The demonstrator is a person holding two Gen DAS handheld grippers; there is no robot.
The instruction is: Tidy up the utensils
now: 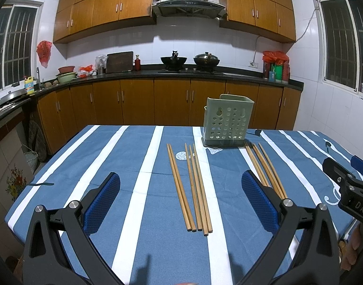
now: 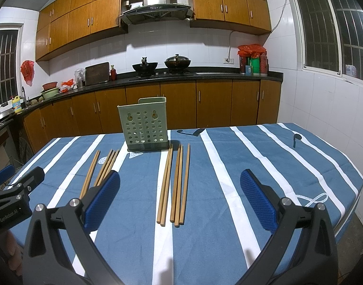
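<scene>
A green perforated utensil holder (image 1: 227,123) stands upright on the blue-and-white striped tablecloth (image 1: 124,166); it also shows in the right wrist view (image 2: 144,125). Several wooden chopsticks (image 1: 192,187) lie flat in front of my left gripper (image 1: 180,200), which is open and empty above the table. A second group of chopsticks (image 1: 267,166) lies to the right, partly hidden by my right finger. In the right wrist view that group (image 2: 174,185) lies ahead of my right gripper (image 2: 180,200), open and empty. The left group (image 2: 103,168) lies beside the left finger.
The table's near edge is below both grippers; its right edge (image 2: 357,185) drops off near a white tiled wall. The other gripper shows at the side of each view (image 1: 347,185) (image 2: 15,190). Brown kitchen cabinets (image 1: 157,102) and a stove with woks (image 1: 191,60) stand behind the table.
</scene>
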